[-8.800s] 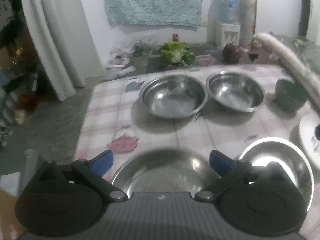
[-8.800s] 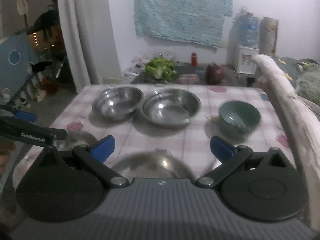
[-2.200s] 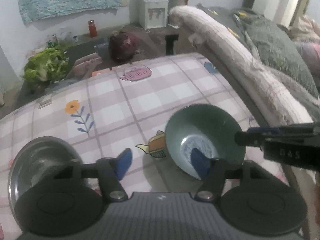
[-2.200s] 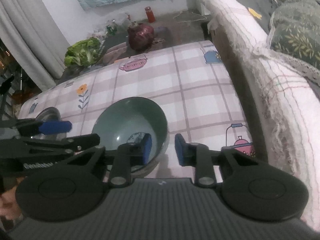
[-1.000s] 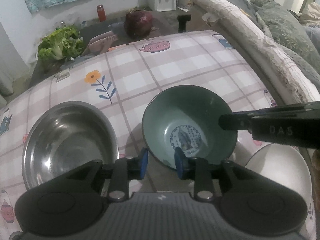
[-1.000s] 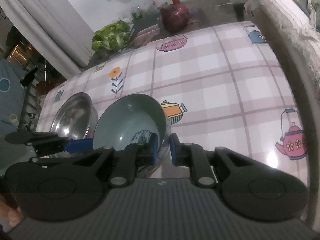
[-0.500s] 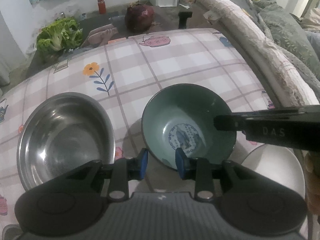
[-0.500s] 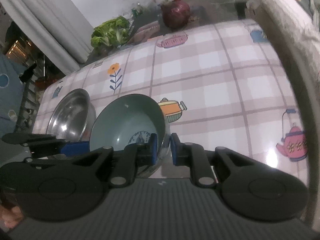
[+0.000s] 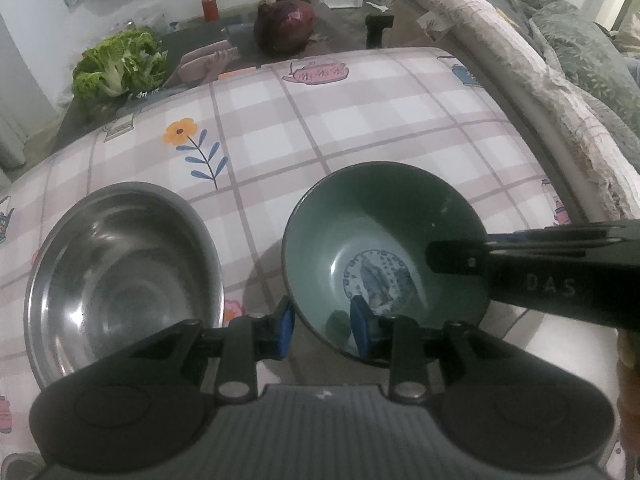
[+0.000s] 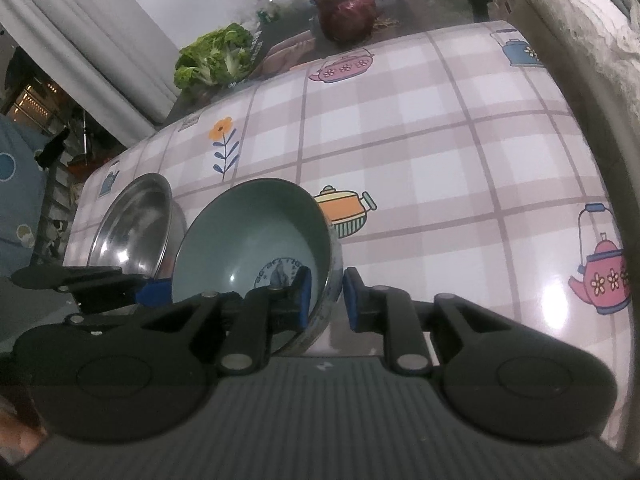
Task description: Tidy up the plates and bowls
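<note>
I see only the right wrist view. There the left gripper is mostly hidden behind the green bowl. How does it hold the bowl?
Observer: The left gripper straddles the near rim of the green bowl: one pad inside, one outside.
Operator: Does the steel bowl touch the green one? In my view they overlap.
Observer: No. A strip of tablecloth shows between the steel bowl and it.
Operator: Is something on the bowl's other side?
Observer: Yes, a white plate lies there, partly hidden under the right gripper.

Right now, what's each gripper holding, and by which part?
Both hold the green bowl by its rim: left gripper on the near edge, right gripper on the bowl's right side.
</note>
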Tool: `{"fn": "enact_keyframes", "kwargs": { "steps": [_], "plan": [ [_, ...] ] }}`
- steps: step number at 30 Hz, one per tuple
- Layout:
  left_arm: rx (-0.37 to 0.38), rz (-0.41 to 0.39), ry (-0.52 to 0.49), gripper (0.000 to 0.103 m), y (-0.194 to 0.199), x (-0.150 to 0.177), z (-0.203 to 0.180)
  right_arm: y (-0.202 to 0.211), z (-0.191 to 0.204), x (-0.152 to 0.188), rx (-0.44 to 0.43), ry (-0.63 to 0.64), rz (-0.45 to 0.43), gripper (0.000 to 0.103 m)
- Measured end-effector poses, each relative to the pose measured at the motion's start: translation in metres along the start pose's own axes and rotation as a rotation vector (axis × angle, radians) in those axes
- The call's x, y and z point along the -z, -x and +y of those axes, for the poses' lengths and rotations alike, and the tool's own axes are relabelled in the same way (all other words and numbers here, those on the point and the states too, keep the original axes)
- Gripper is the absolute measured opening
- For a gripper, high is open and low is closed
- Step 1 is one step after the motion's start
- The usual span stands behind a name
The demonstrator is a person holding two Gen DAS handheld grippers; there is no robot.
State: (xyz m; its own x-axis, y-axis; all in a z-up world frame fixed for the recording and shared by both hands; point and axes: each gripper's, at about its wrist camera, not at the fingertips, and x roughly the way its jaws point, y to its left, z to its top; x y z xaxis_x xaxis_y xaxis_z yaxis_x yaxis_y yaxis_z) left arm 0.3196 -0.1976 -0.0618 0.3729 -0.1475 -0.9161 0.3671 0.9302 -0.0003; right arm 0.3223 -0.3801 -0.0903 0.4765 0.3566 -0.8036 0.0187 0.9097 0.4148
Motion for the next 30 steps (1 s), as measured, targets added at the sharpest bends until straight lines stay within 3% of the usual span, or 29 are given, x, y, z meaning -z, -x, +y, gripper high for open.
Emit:
{"fn": "enact_keyframes", "kwargs": {
  "steps": [30],
  "plan": [
    [0.028,-0.037,0.028,0.031,0.019,-0.005,0.005,0.015,0.014,-0.013,0.046,0.013,-0.030,0.016]
  ]
}}
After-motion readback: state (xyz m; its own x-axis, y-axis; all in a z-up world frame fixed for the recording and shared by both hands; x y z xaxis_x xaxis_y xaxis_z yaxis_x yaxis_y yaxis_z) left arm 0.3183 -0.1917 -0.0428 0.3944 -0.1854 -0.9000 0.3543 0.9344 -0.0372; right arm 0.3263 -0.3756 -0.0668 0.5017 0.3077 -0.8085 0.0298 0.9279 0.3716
